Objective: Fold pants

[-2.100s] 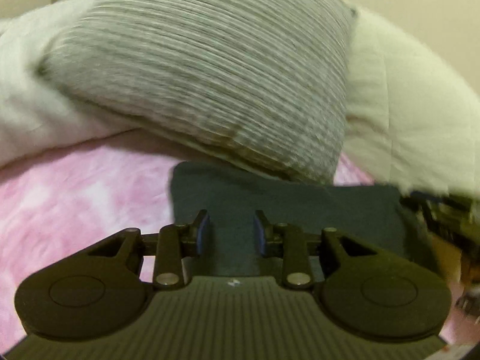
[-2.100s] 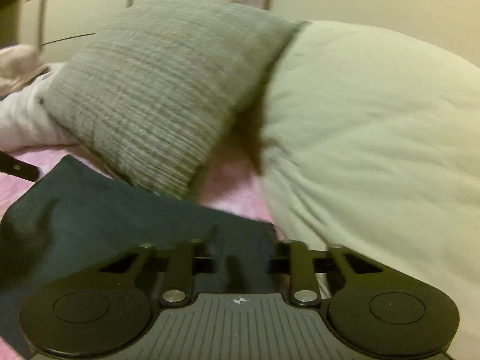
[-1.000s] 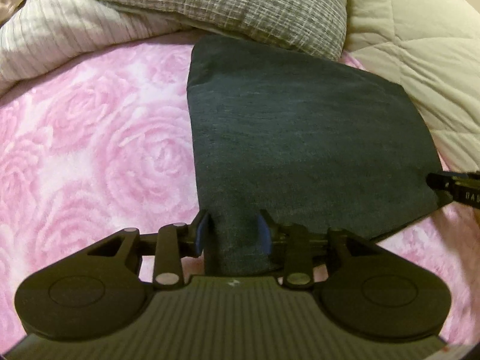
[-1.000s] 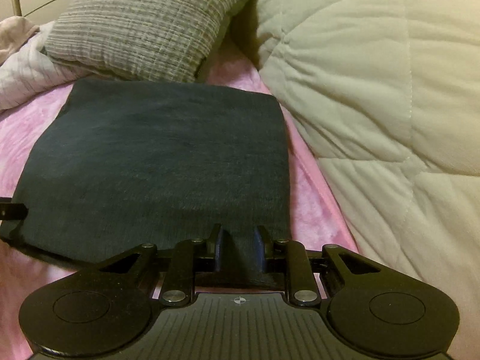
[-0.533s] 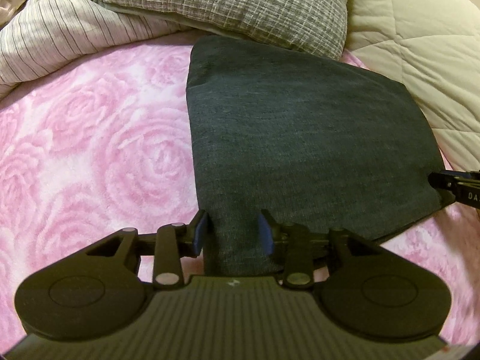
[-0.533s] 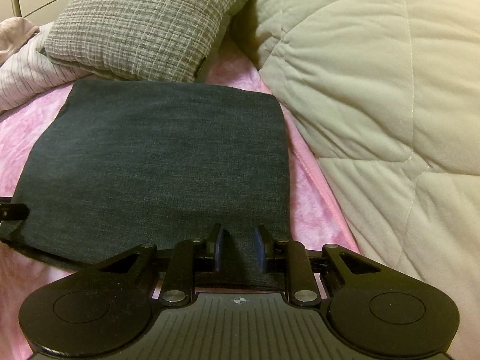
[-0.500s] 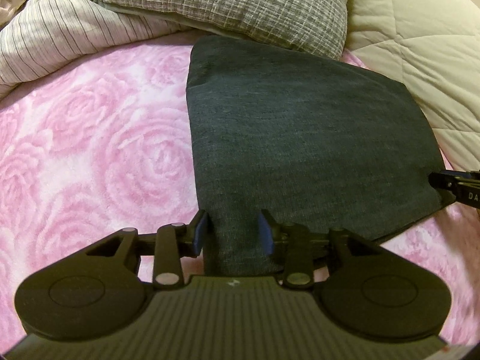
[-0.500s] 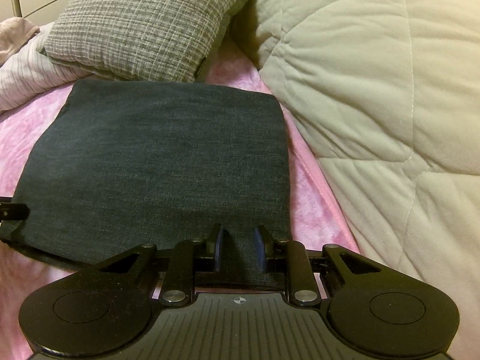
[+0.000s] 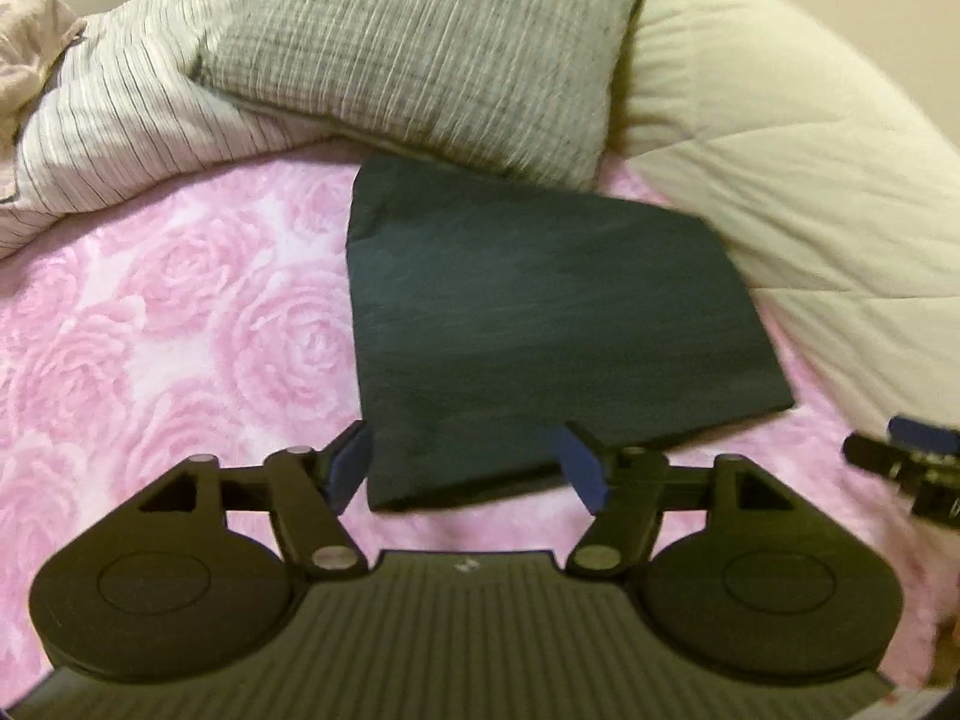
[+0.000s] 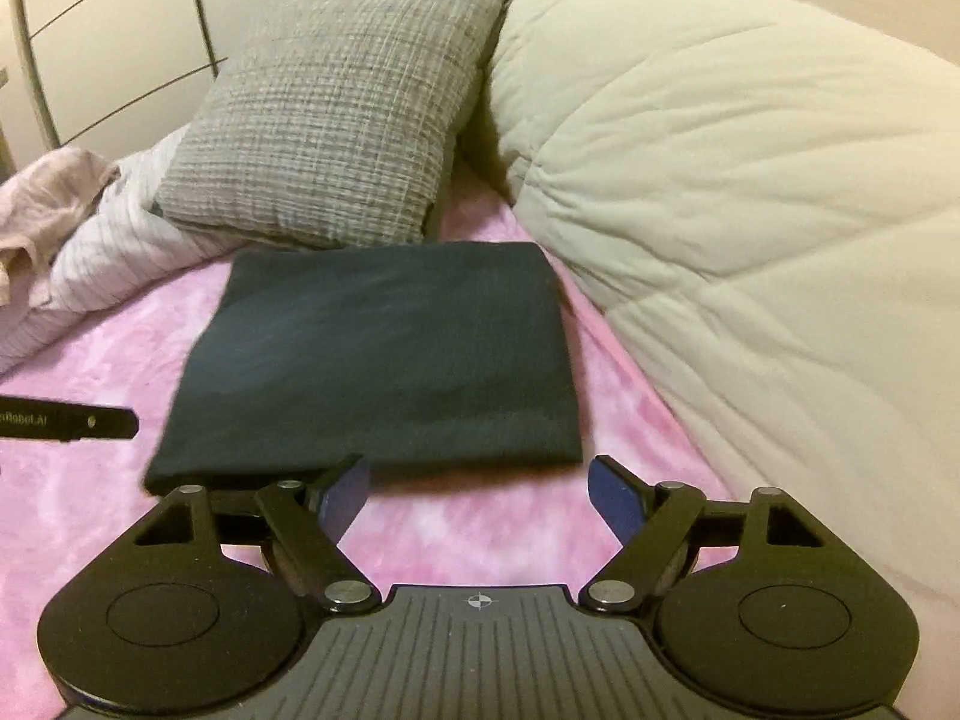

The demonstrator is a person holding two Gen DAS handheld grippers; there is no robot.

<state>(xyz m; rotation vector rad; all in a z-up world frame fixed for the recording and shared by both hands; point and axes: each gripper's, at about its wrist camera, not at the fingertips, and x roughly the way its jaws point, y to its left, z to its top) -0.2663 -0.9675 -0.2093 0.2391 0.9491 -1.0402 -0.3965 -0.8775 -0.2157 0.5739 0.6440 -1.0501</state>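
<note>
Both grippers have just been opening: left gripper (image 9: 468, 471) and right gripper (image 10: 477, 495) stand released, nothing between their pads. Folded dark pants (image 10: 390, 354) lie flat on the pink rose-patterned bed (image 9: 180, 324), near a grey pillow (image 10: 336, 120).

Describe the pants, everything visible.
The pants are dark blue-grey, denim-like cloth, folded into a flat, roughly square packet with a thicker layered near edge. They lie on the pink rose-print bedspread; their far edge meets the grey pillow, their right side runs beside the cream quilt. Neither gripper holds them: the left gripper and right gripper have just been opening, pads clear.
</note>
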